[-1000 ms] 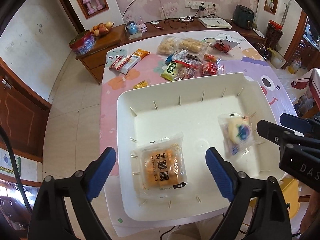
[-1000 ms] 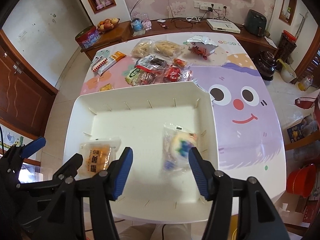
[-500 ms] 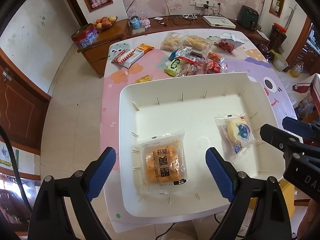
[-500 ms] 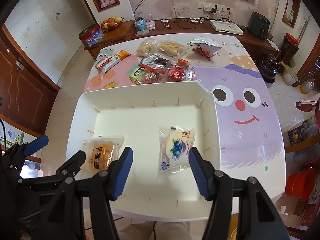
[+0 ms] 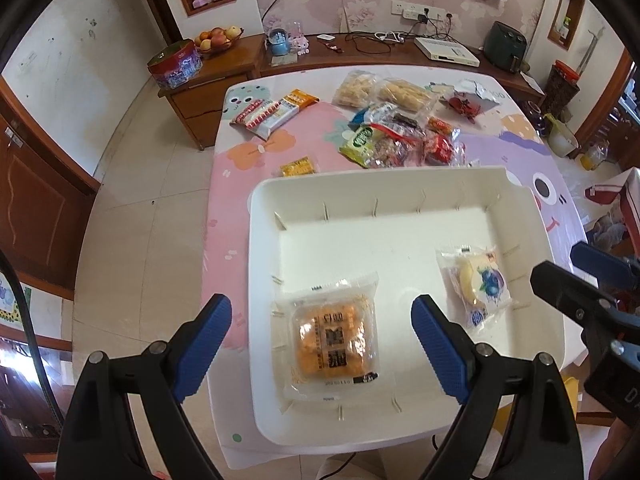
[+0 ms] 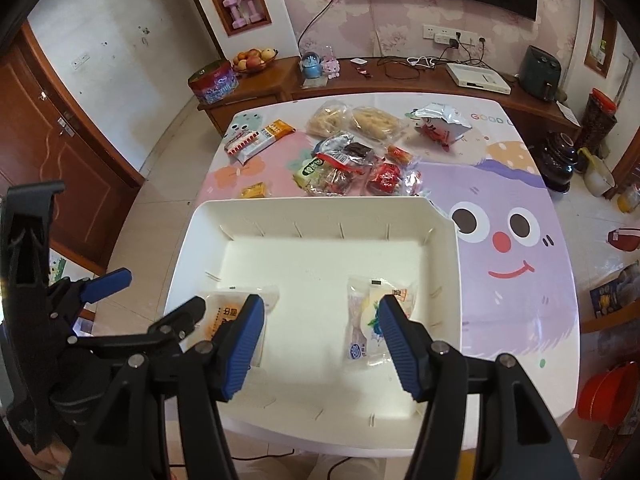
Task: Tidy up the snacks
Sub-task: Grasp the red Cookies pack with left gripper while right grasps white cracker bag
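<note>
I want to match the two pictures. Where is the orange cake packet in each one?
Left wrist view: orange cake packet, lower middle, between the blue fingers.
Right wrist view: lower left, partly behind a finger.
Shared landmark: the white tray.

White tray (image 5: 256,240). Orange snack packet (image 5: 334,336), dark lettering. Clear packet (image 5: 476,284), yellow cake, blue berry print. Tabletop (image 6: 520,184): pink and lilac cartoon-face cloth. Tongs (image 5: 320,344): black, blue pads (image 5: 204,344).
</note>
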Available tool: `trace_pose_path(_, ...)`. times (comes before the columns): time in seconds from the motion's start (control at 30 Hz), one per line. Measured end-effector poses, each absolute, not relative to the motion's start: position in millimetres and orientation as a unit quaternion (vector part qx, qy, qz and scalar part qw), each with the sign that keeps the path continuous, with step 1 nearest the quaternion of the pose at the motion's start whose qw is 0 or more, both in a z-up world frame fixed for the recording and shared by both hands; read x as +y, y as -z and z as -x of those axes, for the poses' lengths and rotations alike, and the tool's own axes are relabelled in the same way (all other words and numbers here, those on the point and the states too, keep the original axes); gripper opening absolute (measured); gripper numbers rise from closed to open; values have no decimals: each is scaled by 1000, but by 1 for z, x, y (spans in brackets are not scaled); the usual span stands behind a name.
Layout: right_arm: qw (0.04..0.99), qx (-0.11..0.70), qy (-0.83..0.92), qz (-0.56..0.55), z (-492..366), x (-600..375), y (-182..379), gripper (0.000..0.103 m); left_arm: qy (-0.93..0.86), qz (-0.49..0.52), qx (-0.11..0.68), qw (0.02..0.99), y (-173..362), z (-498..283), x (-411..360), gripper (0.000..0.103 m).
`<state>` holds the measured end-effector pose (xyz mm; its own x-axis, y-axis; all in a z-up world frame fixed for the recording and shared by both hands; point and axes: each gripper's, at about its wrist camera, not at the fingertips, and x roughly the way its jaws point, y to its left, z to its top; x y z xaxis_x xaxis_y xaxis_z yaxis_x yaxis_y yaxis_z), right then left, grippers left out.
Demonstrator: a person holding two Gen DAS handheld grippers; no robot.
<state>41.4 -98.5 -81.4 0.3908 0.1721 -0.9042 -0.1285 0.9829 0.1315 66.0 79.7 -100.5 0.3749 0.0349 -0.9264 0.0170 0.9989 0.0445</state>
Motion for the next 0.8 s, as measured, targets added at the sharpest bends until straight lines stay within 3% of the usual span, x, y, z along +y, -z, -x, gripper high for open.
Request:
trace_pose_path(0.47,846,531,-55,-17,-121,-141,44,60,-37,1,524,851,53,-157,126,91)
trace_pose_path(0.8,856,515,-24,-31,-258,-192,3,60,-61,27,510,857,22,-275,160,91)
